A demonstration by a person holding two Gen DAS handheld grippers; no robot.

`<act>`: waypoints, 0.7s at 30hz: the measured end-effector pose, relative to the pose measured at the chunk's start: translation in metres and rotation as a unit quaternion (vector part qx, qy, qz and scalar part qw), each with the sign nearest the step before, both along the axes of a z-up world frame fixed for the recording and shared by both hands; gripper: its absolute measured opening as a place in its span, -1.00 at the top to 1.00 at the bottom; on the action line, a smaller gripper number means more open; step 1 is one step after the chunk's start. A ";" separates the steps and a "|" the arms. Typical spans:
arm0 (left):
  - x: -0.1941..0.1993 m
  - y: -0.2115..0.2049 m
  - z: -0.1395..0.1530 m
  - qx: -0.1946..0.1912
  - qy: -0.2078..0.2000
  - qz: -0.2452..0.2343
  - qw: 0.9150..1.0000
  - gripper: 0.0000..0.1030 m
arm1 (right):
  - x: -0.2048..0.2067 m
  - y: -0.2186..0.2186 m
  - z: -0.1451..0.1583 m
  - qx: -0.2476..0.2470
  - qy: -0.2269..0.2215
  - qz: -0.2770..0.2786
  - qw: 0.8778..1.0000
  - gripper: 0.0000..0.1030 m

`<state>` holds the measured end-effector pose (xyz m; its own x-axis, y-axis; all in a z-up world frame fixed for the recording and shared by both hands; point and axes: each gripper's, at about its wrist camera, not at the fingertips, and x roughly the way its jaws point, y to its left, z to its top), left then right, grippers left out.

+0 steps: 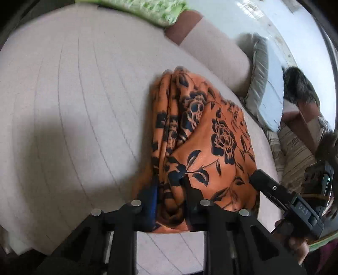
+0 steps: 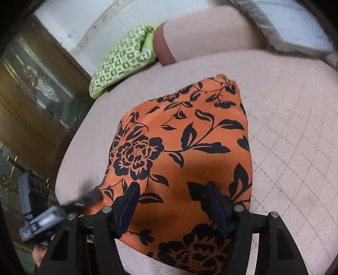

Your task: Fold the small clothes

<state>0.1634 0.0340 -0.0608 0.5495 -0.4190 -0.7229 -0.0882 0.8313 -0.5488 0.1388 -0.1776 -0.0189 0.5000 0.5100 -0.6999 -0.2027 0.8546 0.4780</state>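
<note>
A pale quilted sofa seat (image 1: 74, 105) fills the left wrist view. Lying on it, right of centre, is an orange cloth (image 1: 202, 135) printed with dark roses and leaves, folded into a thick bundle with stacked layers along its left edge. At the bottom, the left gripper (image 1: 171, 186) is drawn in narrow, its two black fingers pinching a bunched fold at the cloth's near edge. At the lower right, the right gripper (image 1: 272, 188) reaches in from the side, its tip just at the cloth's right edge. Behind the seat lie a green patterned cushion (image 1: 147, 10) at the top and a grey cushion (image 1: 262, 84) on the right.

In the right wrist view, a dark cabinet (image 2: 38, 101) stands at the left, with the green cushion (image 2: 122, 57) on the seat's far left corner. The left gripper (image 2: 90, 198), blurred, touches the cloth's lower left edge. The cloth (image 2: 179, 137) spreads smooth across the middle of the seat (image 2: 291, 127). At the bottom, the right gripper (image 2: 172, 203) stands wide, its blue-padded fingers (image 2: 130, 203) held over the cloth's near part without pinching any fold.
</note>
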 end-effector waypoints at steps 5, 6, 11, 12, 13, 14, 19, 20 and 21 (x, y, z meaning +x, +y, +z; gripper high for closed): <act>-0.007 -0.008 -0.005 0.010 0.015 -0.005 1.000 0.55 | 0.010 0.001 -0.007 0.006 0.017 0.024 1.000 -0.32; -0.002 -0.005 -0.016 -0.010 0.034 -0.003 0.999 0.52 | 0.011 -0.001 -0.012 0.015 0.024 0.024 0.999 -0.32; 0.005 0.005 0.023 -0.006 -0.011 0.038 0.999 -0.29 | 0.009 -0.007 -0.010 0.035 0.022 0.030 0.999 -0.37; 0.009 0.004 0.032 0.007 -0.036 0.041 0.998 -0.45 | 0.011 -0.008 -0.011 0.043 0.024 0.032 0.998 -0.37; 0.017 0.002 0.041 0.018 -0.056 0.036 0.998 -0.65 | 0.011 -0.010 -0.011 0.049 0.026 0.032 0.998 -0.37; 0.029 -0.004 0.046 0.025 -0.065 0.022 0.997 -0.67 | 0.011 -0.013 -0.012 0.059 0.028 0.031 0.997 -0.37; 0.106 -0.024 0.035 0.042 -0.041 -0.041 0.997 -0.67 | 0.011 -0.017 -0.013 0.076 0.031 0.038 0.996 -0.37; 0.112 -0.022 0.026 0.041 -0.016 -0.055 0.998 -0.66 | 0.011 -0.018 -0.014 0.079 0.030 0.040 0.996 -0.37; 0.125 -0.023 0.008 0.043 0.027 -0.058 0.997 -0.55 | 0.010 -0.019 -0.014 0.080 0.029 0.041 0.996 -0.37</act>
<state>0.2884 0.0110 -0.0525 0.4595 -0.4135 -0.7861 -0.0157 0.8811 -0.4727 0.1488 -0.1964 -0.0327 0.4131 0.6550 -0.6327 -0.2358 0.7480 0.6204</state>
